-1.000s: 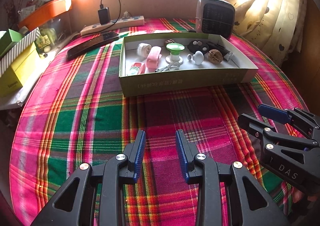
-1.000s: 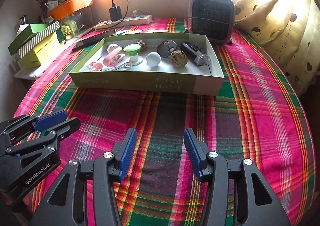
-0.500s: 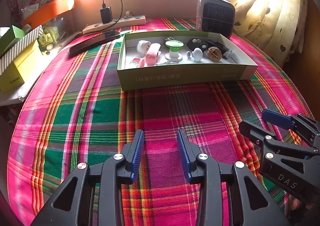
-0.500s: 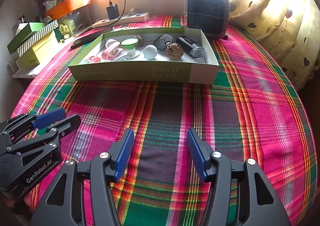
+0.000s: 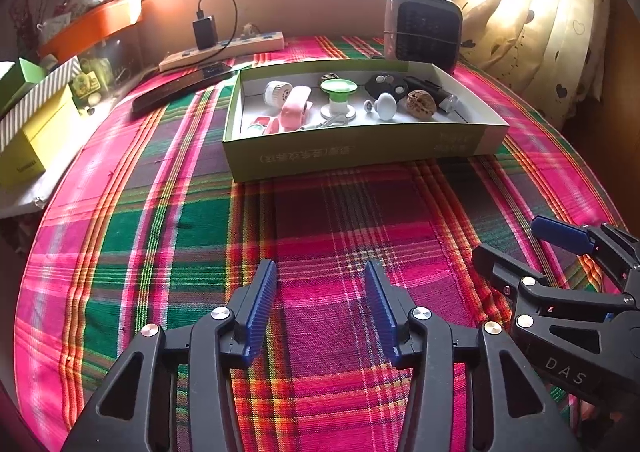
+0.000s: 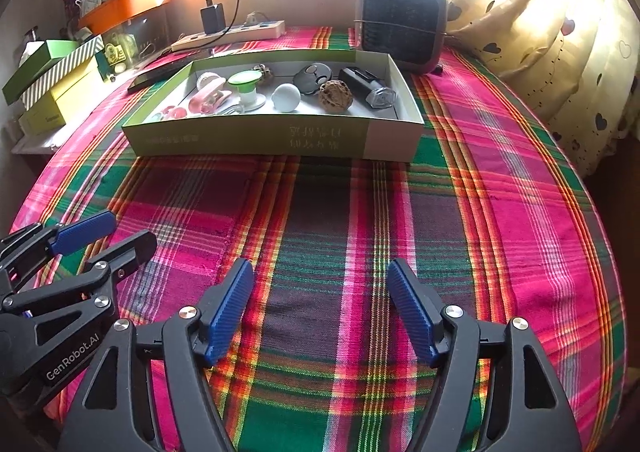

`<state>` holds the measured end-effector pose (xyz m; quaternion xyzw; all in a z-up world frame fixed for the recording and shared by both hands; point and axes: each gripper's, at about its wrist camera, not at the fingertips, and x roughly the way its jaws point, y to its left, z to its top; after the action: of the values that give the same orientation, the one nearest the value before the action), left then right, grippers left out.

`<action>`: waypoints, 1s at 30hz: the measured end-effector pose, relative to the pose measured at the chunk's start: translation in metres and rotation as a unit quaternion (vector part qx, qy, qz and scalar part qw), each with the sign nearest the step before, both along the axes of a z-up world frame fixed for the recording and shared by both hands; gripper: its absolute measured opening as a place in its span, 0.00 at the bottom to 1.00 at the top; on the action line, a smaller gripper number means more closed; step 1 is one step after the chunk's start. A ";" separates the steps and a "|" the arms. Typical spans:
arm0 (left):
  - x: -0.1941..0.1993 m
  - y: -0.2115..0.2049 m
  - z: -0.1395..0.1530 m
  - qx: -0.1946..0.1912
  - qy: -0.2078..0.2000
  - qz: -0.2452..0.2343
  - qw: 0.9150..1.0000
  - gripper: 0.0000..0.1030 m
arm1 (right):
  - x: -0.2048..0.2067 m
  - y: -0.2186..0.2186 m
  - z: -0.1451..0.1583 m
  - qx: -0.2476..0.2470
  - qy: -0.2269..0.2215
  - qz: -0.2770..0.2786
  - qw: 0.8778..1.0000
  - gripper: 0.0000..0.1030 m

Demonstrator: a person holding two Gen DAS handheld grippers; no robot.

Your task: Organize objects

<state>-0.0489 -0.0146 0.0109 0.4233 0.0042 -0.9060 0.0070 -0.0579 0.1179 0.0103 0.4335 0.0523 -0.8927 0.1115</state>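
Note:
A shallow green cardboard box sits on the plaid tablecloth beyond both grippers. Inside it lie a pink clip, a green-topped spool, a white knob, a walnut, a black key fob and a black flashlight. My left gripper hovers over bare cloth, its jaws opening with nothing between them. My right gripper is beside it to the right, jaws also opening and empty.
A small heater stands behind the box. A power strip with a plugged-in charger and a long black bar lie at the back left. Yellow and green boxes and an orange tray line the left edge; a curtain hangs at the right.
Both grippers' jaws have spread wider apart. Neither gripper has visibly shifted over the cloth, and the box and its contents lie as before.

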 end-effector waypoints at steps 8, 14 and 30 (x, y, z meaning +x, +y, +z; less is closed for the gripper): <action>0.000 0.001 0.000 0.000 0.000 0.000 1.000 0.45 | 0.000 -0.001 -0.001 0.001 -0.001 0.004 1.000 0.71; 0.000 0.001 0.000 0.000 0.000 0.000 1.000 0.45 | 0.000 -0.003 -0.001 0.002 -0.003 0.008 1.000 0.75; 0.000 0.000 0.000 -0.001 0.000 0.000 1.000 0.45 | 0.000 -0.003 -0.001 0.002 -0.003 0.007 1.000 0.75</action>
<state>-0.0487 -0.0143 0.0111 0.4236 0.0034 -0.9058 0.0070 -0.0582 0.1149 0.0095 0.4360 0.0573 -0.8904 0.1173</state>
